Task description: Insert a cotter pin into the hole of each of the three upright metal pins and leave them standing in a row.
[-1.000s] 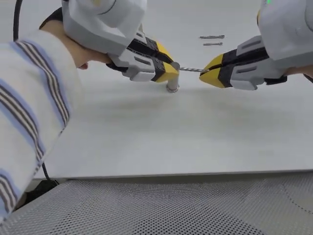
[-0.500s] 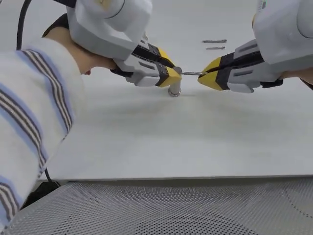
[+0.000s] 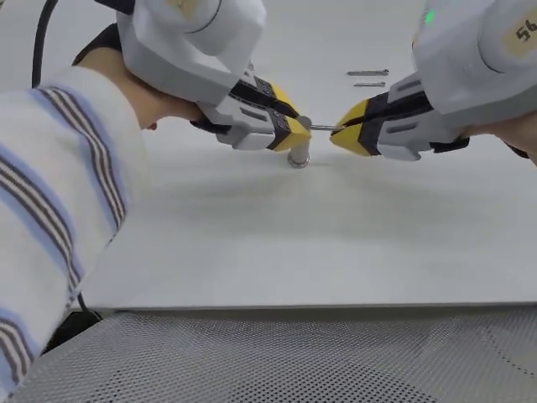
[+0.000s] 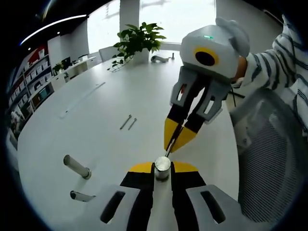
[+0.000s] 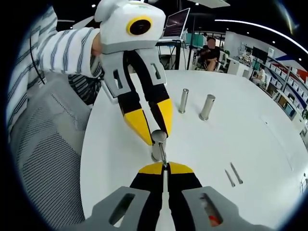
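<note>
The right gripper (image 3: 336, 136) pinches the cotter pin (image 3: 322, 128) level, its tip pointing to 9 o'clock at the upright pin (image 3: 298, 158), which the left gripper (image 3: 294, 133) clamps.

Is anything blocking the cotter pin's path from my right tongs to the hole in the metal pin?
Nothing visible. The cotter pin runs straight from the right tongs to the top of the upright metal pin; the left tongs grip that pin from the opposite side, off the path.
</note>
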`<state>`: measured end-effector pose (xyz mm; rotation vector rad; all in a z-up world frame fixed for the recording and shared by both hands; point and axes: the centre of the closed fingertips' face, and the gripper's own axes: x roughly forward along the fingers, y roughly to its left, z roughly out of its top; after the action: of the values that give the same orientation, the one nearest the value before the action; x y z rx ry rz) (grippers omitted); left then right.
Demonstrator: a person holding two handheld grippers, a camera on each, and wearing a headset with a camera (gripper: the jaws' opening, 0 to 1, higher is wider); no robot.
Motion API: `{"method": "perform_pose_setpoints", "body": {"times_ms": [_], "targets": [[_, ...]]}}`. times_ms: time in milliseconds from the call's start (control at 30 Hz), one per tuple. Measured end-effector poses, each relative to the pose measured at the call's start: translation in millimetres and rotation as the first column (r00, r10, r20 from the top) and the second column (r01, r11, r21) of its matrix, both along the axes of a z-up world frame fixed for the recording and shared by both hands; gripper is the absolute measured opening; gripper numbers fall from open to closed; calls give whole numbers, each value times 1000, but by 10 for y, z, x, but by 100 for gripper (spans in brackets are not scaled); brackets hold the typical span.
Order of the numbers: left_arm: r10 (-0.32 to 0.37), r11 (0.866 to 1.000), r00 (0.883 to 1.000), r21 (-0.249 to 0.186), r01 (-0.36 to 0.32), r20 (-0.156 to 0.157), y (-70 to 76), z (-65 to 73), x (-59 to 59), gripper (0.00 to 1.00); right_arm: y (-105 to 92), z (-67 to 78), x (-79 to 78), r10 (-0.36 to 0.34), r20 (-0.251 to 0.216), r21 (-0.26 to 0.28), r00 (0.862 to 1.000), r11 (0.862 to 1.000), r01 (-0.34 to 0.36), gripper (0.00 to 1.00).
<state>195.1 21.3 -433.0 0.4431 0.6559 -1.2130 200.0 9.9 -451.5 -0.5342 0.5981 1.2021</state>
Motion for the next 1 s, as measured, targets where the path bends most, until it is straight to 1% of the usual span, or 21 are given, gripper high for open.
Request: {"method": "perform_pose_setpoints", "body": {"times_ms": [100,233,333,367,433,500,567,600,633,667,700,733,767,833,1000], "targets": [[1,1000,1000,-6,-1,1,6,3,0,9,27,15,-3,-1,1,12,1000,1000,1,0],[-2,1000,1000,-9,2,1,4,-6,7,9,42,23,-28,4,-2,12,1000,1000,-4,0],[0,1000,1000,-13,0,1,3,-5,3,9,37,33,-54,17,23,3,1000,1000,-17,0],[2,1000,1000,-15,-2,0,6,-3,-3,9,44,34,-64,17,22,4,1000,1000,-17,0],[3,1000,1000,-17,-3,-3,48,-34,58,9,58,48,-90,17,23,12,1000,1000,-17,0],[-1,1000,1000,-16,1,1,69,-35,58,9,69,56,-124,15,17,24,1000,1000,-15,0],[-2,1000,1000,-15,2,4,77,-35,58,9,71,63,-152,20,24,27,999,999,-21,0],[1,1000,1000,-16,-1,3,44,-33,45,9,58,69,-164,17,33,25,999,1000,-18,0],[3,1000,1000,-16,-3,4,41,-33,43,9,44,52,-129,11,40,24,999,1000,-12,0],[5,1000,1000,-17,-5,2,36,-32,43,9,27,57,-126,7,45,26,999,1000,-8,2],[13,1000,1000,-20,-13,-4,37,-32,43,9,23,58,-78,-10,53,34,999,999,8,6],[27,999,1000,-27,-27,-16,37,-32,29,9,-3,70,-67,-19,58,40,998,999,17,8],[29,999,999,-29,-30,-16,40,-32,27,9,-8,79,-48,-26,59,50,998,999,23,9],[39,999,999,-34,-39,-17,39,-33,28,9,-34,96,-40,-40,50,69,998,997,36,8],[53,998,998,-40,-53,-15,29,-33,6,9,-96,102,-118,-32,52,53,998,998,30,7]]}}
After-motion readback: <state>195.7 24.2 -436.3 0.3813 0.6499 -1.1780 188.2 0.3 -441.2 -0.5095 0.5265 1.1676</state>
